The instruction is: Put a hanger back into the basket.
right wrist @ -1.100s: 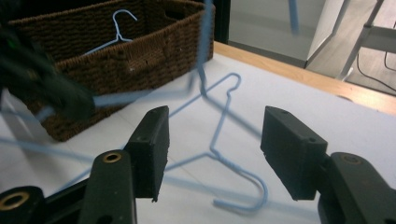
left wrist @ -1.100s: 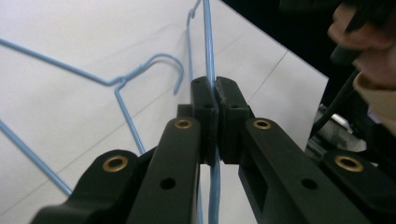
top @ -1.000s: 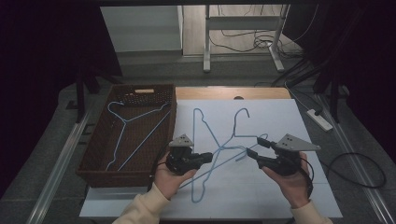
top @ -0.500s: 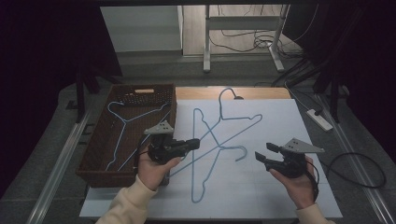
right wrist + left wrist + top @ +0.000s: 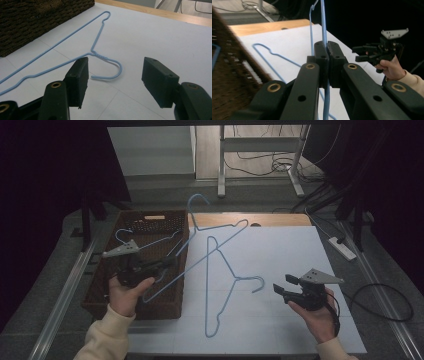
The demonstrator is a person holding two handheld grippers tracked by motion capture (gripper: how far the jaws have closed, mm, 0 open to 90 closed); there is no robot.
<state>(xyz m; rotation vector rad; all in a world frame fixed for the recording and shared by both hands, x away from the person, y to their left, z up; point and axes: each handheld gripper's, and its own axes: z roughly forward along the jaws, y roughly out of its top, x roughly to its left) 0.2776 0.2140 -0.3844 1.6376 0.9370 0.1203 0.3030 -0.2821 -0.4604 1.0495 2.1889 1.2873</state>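
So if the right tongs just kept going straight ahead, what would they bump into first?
Probably the hook of the blue hanger lying on the white table, straight ahead of the open right tongs; depth is hard to judge.

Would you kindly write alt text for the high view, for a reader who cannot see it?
The left hand-held gripper holds a blue wire hanger lifted at a slant, partly over a brown wicker basket that has another hanger inside. A second blue hanger lies flat on the white table, its hook near the open right hand-held gripper.
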